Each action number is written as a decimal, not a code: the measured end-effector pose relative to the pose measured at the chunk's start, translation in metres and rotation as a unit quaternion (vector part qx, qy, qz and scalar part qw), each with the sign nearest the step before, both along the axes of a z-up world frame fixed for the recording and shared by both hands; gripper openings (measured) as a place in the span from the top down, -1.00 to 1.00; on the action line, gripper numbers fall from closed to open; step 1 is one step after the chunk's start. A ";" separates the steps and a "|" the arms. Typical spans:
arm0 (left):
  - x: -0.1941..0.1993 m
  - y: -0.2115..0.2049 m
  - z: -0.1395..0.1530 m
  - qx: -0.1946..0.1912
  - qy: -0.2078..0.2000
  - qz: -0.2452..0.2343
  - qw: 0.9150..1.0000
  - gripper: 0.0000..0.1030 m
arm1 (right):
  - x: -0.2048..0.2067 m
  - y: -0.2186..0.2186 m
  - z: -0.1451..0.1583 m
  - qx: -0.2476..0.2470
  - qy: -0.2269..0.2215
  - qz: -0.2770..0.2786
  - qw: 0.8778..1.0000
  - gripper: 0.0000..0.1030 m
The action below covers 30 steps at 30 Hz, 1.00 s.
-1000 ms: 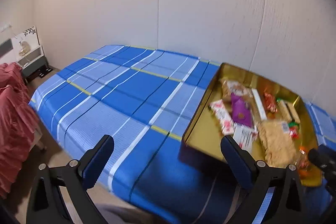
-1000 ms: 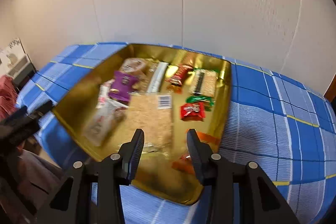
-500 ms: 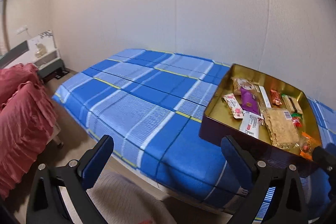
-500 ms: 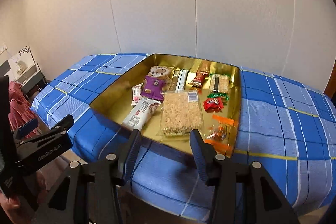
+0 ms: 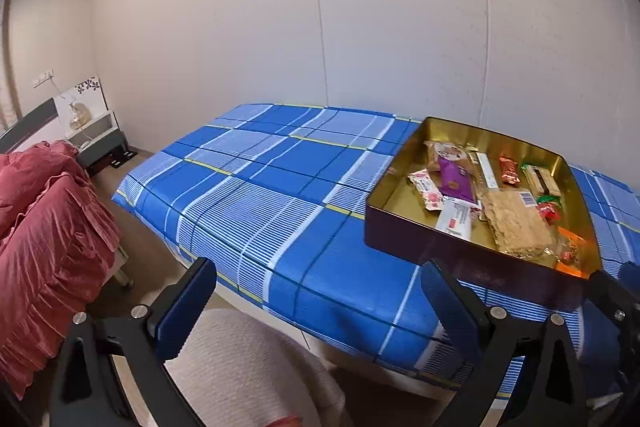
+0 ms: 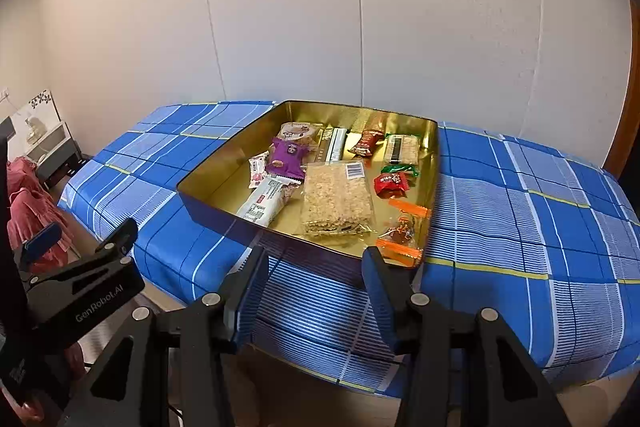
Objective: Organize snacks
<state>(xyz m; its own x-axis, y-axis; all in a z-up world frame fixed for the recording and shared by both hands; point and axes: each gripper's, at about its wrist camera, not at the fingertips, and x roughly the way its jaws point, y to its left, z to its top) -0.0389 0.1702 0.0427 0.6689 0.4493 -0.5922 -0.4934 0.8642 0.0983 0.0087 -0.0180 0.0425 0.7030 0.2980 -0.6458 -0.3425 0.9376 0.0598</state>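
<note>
A gold tin tray (image 6: 224, 167) (image 5: 404, 163) sits on the blue plaid table (image 6: 520, 211) and holds several wrapped snacks. Among them are a large rice cracker pack (image 6: 336, 197) (image 5: 514, 221), a purple packet (image 6: 286, 157) (image 5: 454, 179), a white bar (image 6: 266, 203) and a red candy (image 6: 390, 183). My right gripper (image 6: 316, 267) is open and empty, held off the table's front edge, short of the tray. My left gripper (image 5: 316, 287) is open wide and empty, off the front edge, left of the tray.
The table's left half (image 5: 260, 179) carries only the plaid cloth. A red ruffled bedspread (image 5: 44, 227) and a small nightstand (image 5: 96, 135) lie to the left. A beige seat (image 5: 248, 379) is below the left gripper. A white panelled wall (image 6: 320, 7) stands behind the table.
Both grippers have pulled back and away from the tray; the table and tray now look farther off. Both stay open and empty.
</note>
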 end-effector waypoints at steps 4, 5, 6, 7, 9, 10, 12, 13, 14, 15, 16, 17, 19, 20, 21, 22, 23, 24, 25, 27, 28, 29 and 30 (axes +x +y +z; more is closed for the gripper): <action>0.000 -0.005 0.002 0.006 0.000 0.001 1.000 -0.99 | -0.003 -0.002 0.002 -0.003 -0.006 -0.004 1.000 0.04; 0.000 -0.006 0.003 0.006 0.000 0.000 1.000 -0.99 | -0.003 -0.003 0.003 -0.003 -0.007 -0.005 1.000 0.04; 0.000 -0.007 0.004 0.006 -0.001 -0.001 1.000 -0.99 | -0.003 -0.004 0.003 -0.002 -0.007 -0.006 1.000 0.04; -0.001 -0.008 0.005 0.008 -0.001 0.000 1.000 -0.99 | -0.004 -0.005 0.004 -0.002 -0.008 -0.007 1.000 0.04; -0.002 -0.008 0.006 0.008 -0.001 0.000 1.000 -0.99 | -0.004 -0.005 0.004 -0.004 -0.009 -0.007 1.000 0.03; -0.002 -0.008 0.006 0.008 -0.001 -0.001 1.000 -0.99 | -0.003 -0.004 0.004 -0.005 -0.009 -0.007 1.000 0.03; -0.002 -0.008 0.005 0.008 0.003 -0.003 1.000 -0.99 | -0.003 -0.004 0.003 -0.004 -0.006 -0.007 1.000 0.03; -0.001 -0.007 0.005 0.006 0.007 -0.007 1.000 -0.99 | -0.003 -0.003 0.003 -0.005 -0.005 -0.007 1.000 0.03; -0.001 -0.008 0.004 0.006 0.009 -0.009 1.000 -0.99 | -0.003 -0.003 0.002 -0.005 -0.005 -0.008 1.000 0.03; -0.001 -0.008 0.004 0.006 0.011 -0.010 1.000 -0.99 | -0.003 -0.002 0.001 -0.006 -0.005 -0.008 1.000 0.03; 0.000 -0.008 0.003 0.004 0.014 -0.012 1.000 -0.99 | -0.003 -0.002 0.001 -0.006 -0.005 -0.007 1.000 0.03; 0.001 -0.008 0.003 0.002 0.016 -0.014 1.000 -0.99 | -0.003 -0.002 0.001 -0.006 -0.005 -0.007 1.000 0.03; 0.002 -0.008 0.003 -0.004 0.020 -0.018 1.000 -0.99 | -0.003 -0.002 0.001 -0.007 -0.007 -0.009 1.000 0.03; 0.002 -0.009 0.003 -0.007 0.022 -0.020 1.000 -0.99 | -0.003 -0.003 0.002 -0.006 -0.008 -0.010 1.000 0.03; 0.002 -0.009 0.003 -0.011 0.023 -0.024 0.999 -0.99 | -0.002 -0.004 0.002 -0.006 -0.008 -0.011 1.000 0.03; 0.003 -0.009 0.003 -0.012 0.023 -0.026 0.999 -0.99 | -0.001 -0.004 0.002 -0.006 -0.008 -0.014 1.000 0.03; 0.003 -0.010 0.004 -0.011 0.023 -0.027 0.999 -0.99 | -0.001 -0.005 0.002 -0.005 -0.008 -0.015 1.000 0.03; 0.003 -0.011 0.004 -0.009 0.023 -0.028 0.999 -0.99 | 0.000 -0.006 0.002 -0.004 -0.007 -0.016 1.000 0.03; 0.003 -0.013 0.005 -0.008 0.023 -0.031 0.999 -0.99 | 0.001 -0.007 0.002 -0.004 -0.006 -0.018 1.000 0.03; 0.003 -0.013 0.006 -0.015 0.021 -0.034 0.999 -0.99 | 0.001 -0.008 0.002 -0.003 -0.006 -0.021 1.000 0.03; 0.003 -0.012 0.006 -0.022 0.021 -0.037 0.999 -0.99 | 0.001 -0.009 0.003 -0.003 -0.007 -0.021 1.000 0.03; 0.003 -0.012 0.006 -0.029 0.022 -0.039 0.999 -0.99 | 0.001 -0.010 0.003 -0.003 -0.007 -0.021 1.000 0.03; 0.004 -0.012 0.005 -0.038 0.023 -0.042 0.998 -0.99 | 0.001 -0.010 0.004 -0.003 -0.008 -0.023 1.000 0.03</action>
